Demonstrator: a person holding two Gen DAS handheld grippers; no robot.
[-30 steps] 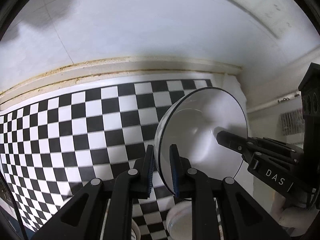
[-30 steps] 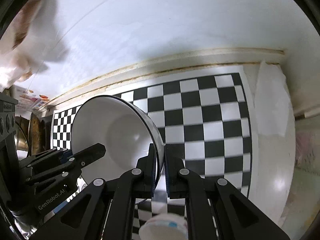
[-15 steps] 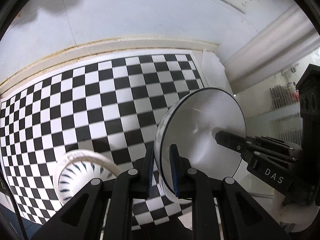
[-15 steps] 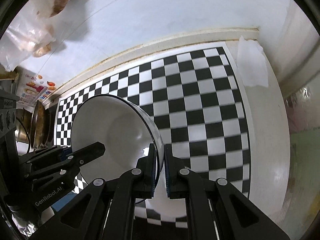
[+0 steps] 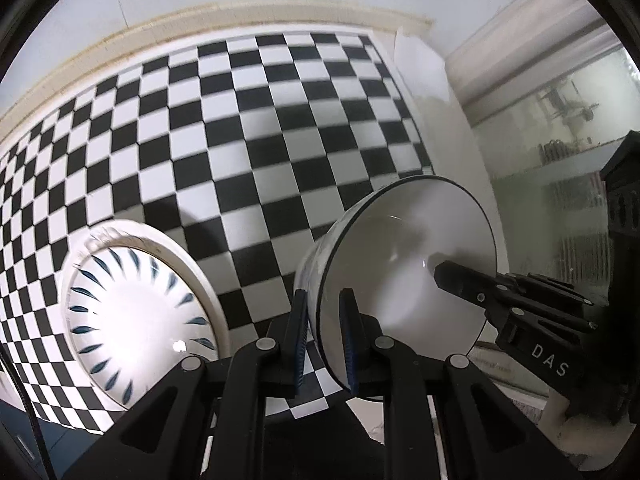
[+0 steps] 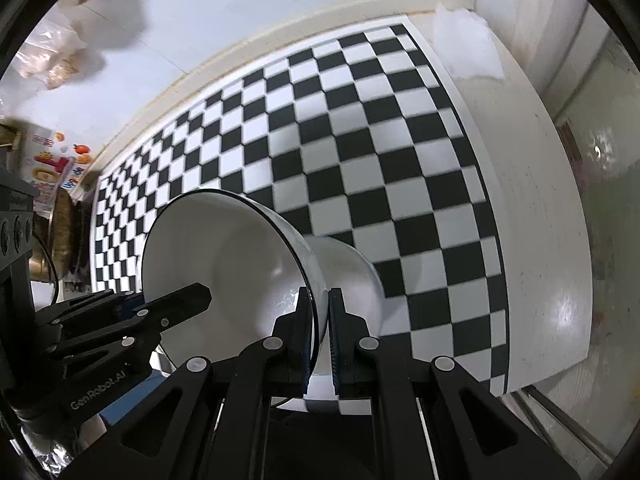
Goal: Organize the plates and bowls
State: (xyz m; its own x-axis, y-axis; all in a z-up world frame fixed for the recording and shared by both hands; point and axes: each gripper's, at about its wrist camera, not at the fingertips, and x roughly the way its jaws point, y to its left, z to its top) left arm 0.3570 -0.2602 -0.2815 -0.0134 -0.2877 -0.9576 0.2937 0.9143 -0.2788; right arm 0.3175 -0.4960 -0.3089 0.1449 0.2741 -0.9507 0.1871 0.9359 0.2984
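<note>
Between both tools' pads, bowl [image 5: 408, 264] rim, clamped opposite sides

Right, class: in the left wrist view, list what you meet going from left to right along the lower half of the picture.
Patterned plate → left gripper, shut on the rim of the white bowl → right gripper, reaching in from the right to hold the bowl's far rim.

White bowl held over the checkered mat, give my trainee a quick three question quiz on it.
1. True or false: only one pair of tongs grips the white bowl.
2. What pattern rings the plate beside it?
3. Where do the left tongs and right tongs clamp: A rim, B base?

Key: 1 false, both grip it. 2 dark blue dashes. 3 A, opposite sides of the rim.
</note>
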